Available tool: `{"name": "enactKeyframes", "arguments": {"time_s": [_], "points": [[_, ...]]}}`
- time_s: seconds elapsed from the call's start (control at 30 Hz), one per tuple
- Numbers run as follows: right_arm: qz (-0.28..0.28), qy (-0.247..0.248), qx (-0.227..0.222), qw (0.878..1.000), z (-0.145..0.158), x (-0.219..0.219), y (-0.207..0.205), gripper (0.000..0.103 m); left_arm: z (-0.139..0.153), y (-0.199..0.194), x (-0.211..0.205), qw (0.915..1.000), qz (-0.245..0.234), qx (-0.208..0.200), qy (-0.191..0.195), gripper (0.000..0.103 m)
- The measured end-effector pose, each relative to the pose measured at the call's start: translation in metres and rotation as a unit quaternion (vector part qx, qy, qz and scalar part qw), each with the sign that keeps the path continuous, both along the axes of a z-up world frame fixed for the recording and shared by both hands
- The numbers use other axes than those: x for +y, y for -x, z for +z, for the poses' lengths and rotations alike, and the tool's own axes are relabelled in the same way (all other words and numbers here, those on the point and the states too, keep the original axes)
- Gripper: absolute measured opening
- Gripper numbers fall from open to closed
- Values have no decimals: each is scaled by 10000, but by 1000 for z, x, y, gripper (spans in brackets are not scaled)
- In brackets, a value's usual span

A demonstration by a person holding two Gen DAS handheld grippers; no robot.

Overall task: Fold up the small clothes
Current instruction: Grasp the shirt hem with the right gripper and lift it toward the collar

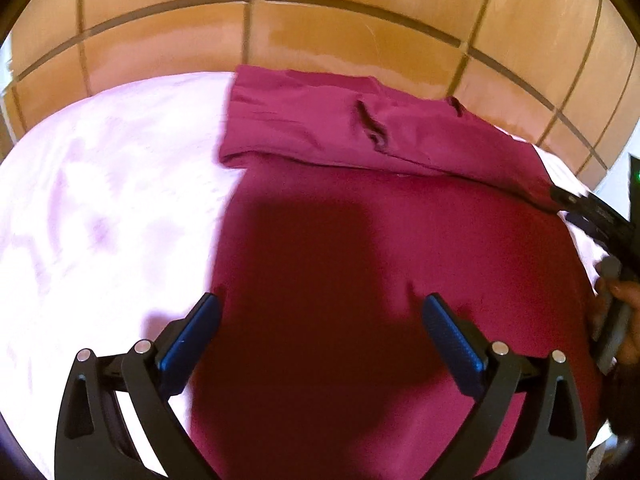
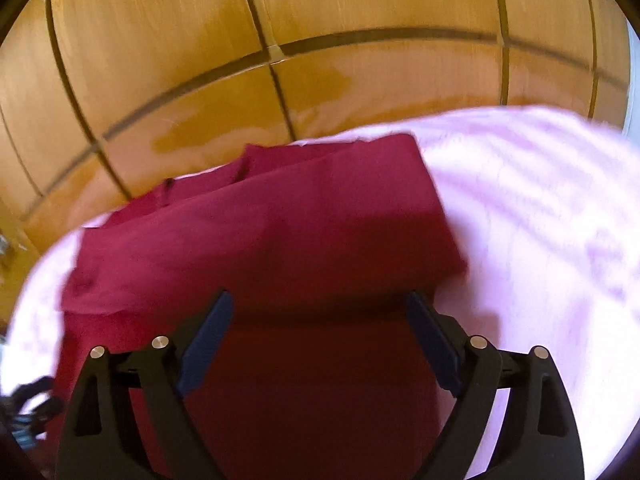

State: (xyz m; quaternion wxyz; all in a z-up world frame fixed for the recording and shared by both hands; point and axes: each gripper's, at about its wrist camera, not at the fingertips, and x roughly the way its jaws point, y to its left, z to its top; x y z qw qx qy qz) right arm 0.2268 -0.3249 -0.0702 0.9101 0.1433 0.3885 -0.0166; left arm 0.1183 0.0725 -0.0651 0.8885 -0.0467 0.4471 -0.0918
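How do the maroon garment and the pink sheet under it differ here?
The maroon garment is dark, plain red; the pink sheet is pale with faint mottling. The garment is folded, one layer doubled over at its far end, while the sheet lies spread out in a single layer. The garment covers only part of the sheet, which extends past it on both sides. Both are soft fabric lying flat.

text: none readable | labels: none | brands: none | numbers: none | signs: none | left wrist view: no lettering could be read on any surface | right wrist view: blurred, no lettering could be read on any surface
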Motion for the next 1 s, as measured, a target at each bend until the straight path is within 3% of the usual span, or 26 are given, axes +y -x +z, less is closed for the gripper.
{"name": "enactKeyframes", "arguments": {"time_s": [0.17,0.3,0.47,0.67,0.87,1.0], "points": [[53,-579,-113,9982,14,-10,50,84,-9,27,27,9985,106,97,526,101],[101,-882,-196,9959,20,-24,87,73,-9,44,35,9973,-261,-12,689,101],[208,-1195,-370,9919,25,-48,140,73,-5,56,45,9967,-343,27,739,101],[164,-1597,-185,9869,11,-69,187,73,-2,64,67,9910,-73,147,1329,100],[118,-2638,-2,9645,-23,-82,211,70,-5,74,80,9866,-296,215,1589,96],[147,-3598,-248,9326,-41,-84,219,69,-10,83,78,9833,-566,314,1699,96]]}}
